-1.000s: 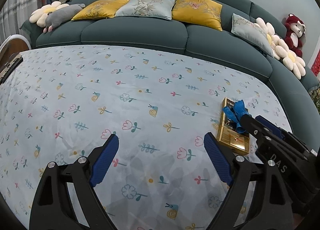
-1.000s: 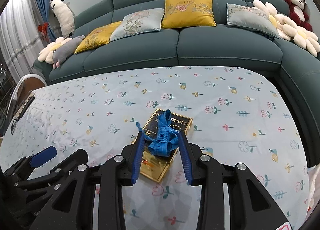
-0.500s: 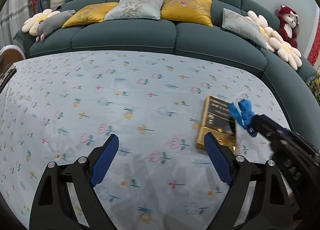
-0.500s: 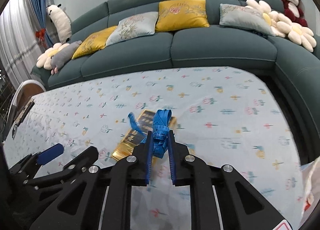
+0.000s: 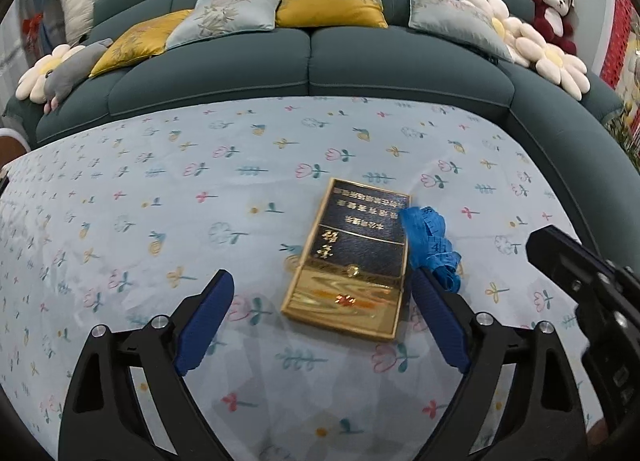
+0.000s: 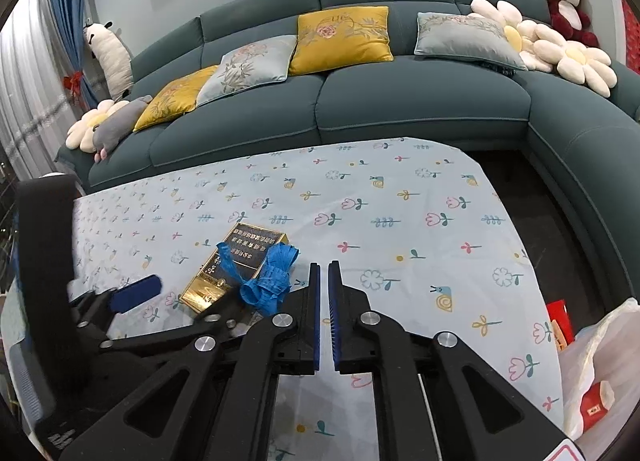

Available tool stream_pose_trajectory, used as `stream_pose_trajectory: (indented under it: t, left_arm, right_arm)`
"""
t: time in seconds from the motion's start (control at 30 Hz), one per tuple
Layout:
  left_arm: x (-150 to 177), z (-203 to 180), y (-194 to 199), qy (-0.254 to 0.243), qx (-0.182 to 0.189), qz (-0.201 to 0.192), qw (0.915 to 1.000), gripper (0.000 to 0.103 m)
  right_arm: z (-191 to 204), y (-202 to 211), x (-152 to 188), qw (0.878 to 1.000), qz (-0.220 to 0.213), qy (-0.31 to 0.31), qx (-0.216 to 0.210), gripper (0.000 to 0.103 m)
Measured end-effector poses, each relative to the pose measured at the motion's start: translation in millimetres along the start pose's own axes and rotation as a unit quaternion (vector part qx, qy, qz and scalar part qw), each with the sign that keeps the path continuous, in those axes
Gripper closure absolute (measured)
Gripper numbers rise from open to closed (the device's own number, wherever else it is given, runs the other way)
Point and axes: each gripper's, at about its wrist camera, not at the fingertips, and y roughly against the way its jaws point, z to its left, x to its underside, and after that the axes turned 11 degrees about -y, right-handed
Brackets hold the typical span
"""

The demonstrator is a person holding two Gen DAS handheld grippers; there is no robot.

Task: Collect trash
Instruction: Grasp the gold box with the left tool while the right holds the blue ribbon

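Note:
A gold and black flat box (image 5: 354, 257) lies on the flowered tablecloth (image 5: 160, 181). A crumpled blue ribbon (image 5: 430, 245) rests against the box's right edge. My left gripper (image 5: 322, 319) is open, low over the cloth, its fingers on either side of the box's near end. In the right wrist view the box (image 6: 236, 265) and ribbon (image 6: 268, 279) lie left of my right gripper (image 6: 324, 315), which is shut with nothing between its pads, raised above the cloth.
A teal sofa (image 6: 400, 101) with cushions and plush toys wraps the table's far and right sides. A white plastic bag (image 6: 600, 373) holding red trash sits at the table's right edge. Dark floor shows between table and sofa.
My right gripper let the ribbon go; it now lies by the box, and the gripper moved right and up. My left gripper moved right, so the box sits between its fingers.

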Motion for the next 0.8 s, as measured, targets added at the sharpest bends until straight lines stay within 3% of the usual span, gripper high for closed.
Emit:
stream_pose_trajectory:
  t: [0.17,0.23,0.37,0.43,0.8]
  left_arm:
    - [1,0,-4,-0.012,0.003,0.009,0.9999,0.043]
    - [4,4,-1,-0.004,-0.003,0.008,1.0000,0.043]
    - [14,18,7,0.022,-0.003,0.002,0.9998,0.043]
    - [18,26,9,0.035,-0.001,0.003,0.9994,0.043]
    - [34,58,18,0.087,-0.026,0.002,0.9958,0.043]
  right_arm:
    - [-1,0,0,1.000,0.007,-0.002,-0.011,0.089]
    - [3,-3,1,1.000,0.013,-0.001,-0.017,0.081]
    - [16,-10,4,1.000,0.020,0.013,-0.021,0.079]
    - [22,-16,5,0.999,0.024,0.018,-0.019,0.073]
    - [36,-43,8,0.998,0.053,0.016,-0.029,0.071]
